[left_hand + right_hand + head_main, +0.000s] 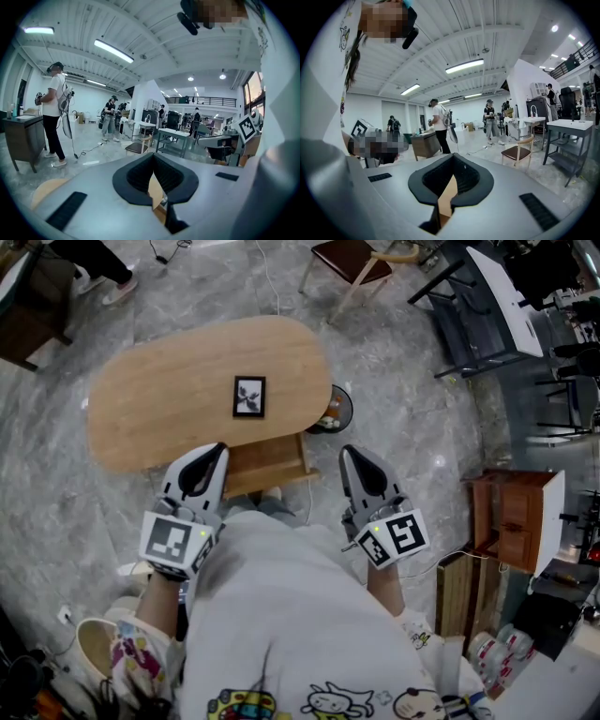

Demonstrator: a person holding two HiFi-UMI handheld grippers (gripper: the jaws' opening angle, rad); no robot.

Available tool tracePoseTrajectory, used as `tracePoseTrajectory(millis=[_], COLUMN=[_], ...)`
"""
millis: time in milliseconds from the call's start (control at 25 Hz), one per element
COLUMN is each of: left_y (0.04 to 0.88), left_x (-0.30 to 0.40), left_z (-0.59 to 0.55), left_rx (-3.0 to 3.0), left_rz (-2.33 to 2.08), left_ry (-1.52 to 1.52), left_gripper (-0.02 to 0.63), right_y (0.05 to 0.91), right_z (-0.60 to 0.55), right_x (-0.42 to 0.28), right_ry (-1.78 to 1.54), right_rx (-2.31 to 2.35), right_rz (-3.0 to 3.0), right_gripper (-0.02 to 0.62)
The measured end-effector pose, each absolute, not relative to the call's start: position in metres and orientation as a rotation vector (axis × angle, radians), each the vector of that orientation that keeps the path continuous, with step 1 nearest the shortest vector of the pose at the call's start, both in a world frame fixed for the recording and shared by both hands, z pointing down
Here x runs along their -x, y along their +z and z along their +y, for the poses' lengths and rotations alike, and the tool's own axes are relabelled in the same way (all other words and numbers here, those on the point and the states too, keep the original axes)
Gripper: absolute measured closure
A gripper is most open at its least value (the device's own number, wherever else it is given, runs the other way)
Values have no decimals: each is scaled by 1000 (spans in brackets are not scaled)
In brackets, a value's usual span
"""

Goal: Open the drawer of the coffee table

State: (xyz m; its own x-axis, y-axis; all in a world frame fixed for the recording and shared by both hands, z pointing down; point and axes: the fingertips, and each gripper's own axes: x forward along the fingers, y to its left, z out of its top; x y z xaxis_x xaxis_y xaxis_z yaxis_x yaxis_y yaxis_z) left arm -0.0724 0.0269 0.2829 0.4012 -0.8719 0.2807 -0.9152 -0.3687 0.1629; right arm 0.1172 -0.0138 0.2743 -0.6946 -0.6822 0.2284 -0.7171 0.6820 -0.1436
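Head view: the coffee table's drawer (pixel 267 465) juts from under the oval tabletop (pixel 169 390) at its near edge, between the left gripper (pixel 216 454) and the right gripper (pixel 349 456). It looks like a stiff, light wooden box, and its front lip seems the best place to take hold.

Left gripper view: the fingers (pixel 136 178) are together and empty.

Right gripper view: the fingers (pixel 471 180) are likewise together, holding nothing.

We're wearing a white shirt (pixel 281 615) with little cartoon prints (pixel 333 701) down near the hem. Our left gripper (pixel 218 451) and right gripper (pixel 345 454) are both smooth light-grey shells with black ribbed pads (pixel 138 176), and each has a white cube (pixel 175 542) with black square markers.
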Motion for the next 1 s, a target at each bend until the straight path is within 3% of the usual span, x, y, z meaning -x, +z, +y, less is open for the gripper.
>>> tracePoseTrajectory(millis=[1000], left_y=[293], left_x=[77], left_z=[32], left_rx=[-2356], left_rz=[-1556], left_ry=[269], left_gripper=[601], right_y=[281], right_z=[-10], right_x=[-113], right_ry=[348], right_rx=[-1153], right_rz=[-2725], right_gripper=[597])
